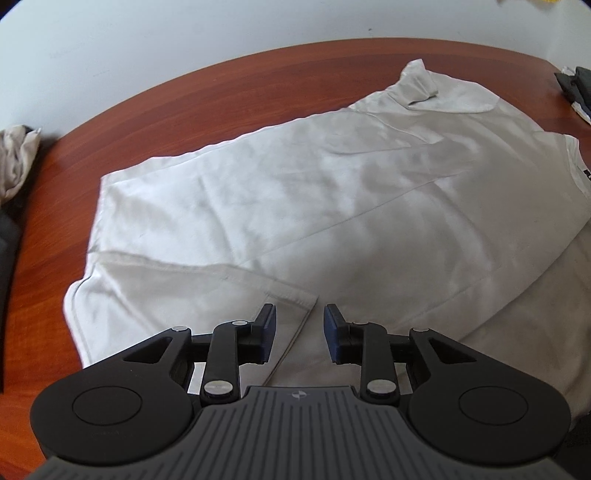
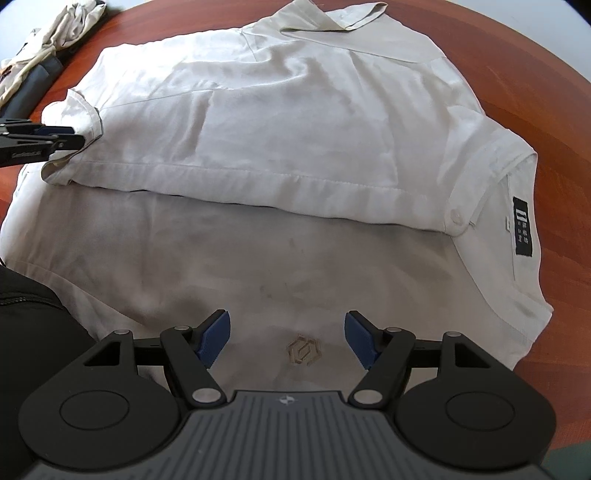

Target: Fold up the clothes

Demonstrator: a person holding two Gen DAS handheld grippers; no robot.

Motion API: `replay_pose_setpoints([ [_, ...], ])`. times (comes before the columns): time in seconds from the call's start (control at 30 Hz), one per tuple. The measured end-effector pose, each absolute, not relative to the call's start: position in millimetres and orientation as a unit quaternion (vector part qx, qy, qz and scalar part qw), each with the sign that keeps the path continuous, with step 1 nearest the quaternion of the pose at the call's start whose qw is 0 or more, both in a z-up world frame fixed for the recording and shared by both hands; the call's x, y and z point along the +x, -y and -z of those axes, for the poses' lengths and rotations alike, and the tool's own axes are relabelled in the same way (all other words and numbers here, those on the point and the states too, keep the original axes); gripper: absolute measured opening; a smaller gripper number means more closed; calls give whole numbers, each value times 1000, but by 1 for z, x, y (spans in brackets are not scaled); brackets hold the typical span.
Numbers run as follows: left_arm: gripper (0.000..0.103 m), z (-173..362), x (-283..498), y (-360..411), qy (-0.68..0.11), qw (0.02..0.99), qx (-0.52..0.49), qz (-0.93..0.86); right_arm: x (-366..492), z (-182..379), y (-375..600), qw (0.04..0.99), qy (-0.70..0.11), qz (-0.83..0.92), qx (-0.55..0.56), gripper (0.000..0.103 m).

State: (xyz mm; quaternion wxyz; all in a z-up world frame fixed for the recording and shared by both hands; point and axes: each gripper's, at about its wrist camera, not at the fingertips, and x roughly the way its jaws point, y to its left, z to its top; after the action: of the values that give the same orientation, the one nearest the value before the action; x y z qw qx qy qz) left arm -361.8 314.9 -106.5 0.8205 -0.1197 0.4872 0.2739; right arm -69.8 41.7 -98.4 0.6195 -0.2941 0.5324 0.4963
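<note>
A white short-sleeved shirt (image 1: 314, 199) lies spread on the red-brown wooden table (image 1: 155, 107), with one front panel folded over the body. In the right wrist view the shirt (image 2: 280, 133) shows its folded placket, a black neck label (image 2: 522, 228) and a small embroidered logo (image 2: 304, 350). My left gripper (image 1: 299, 332) is open, just above the hem corner of the folded panel. It also shows in the right wrist view (image 2: 75, 136) at the shirt's left hem corner. My right gripper (image 2: 287, 341) is open over the logo, holding nothing.
A crumpled pale garment (image 1: 16, 162) lies at the table's left edge, also in the right wrist view (image 2: 55, 33) on a dark item. Dark folded clothes (image 1: 576, 86) sit at the far right. A white wall (image 1: 184, 33) stands behind the table.
</note>
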Motion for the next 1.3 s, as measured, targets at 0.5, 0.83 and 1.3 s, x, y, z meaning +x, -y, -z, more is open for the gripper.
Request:
replay_pose_setpoints([
  [0.5,10,118,-365,-324,-483,816,-132,-290,-72,102,-35,624,-539,-486,-290,76],
  [0.83,0,111,-400,-334,-469,791,-166,-356,-72,103,-40,616,-536,-495,-297,76],
  [1.3,3,106,-421,-322,-469,783,-181,-367,-80,98,-59,607,-518,-517,-309,76],
])
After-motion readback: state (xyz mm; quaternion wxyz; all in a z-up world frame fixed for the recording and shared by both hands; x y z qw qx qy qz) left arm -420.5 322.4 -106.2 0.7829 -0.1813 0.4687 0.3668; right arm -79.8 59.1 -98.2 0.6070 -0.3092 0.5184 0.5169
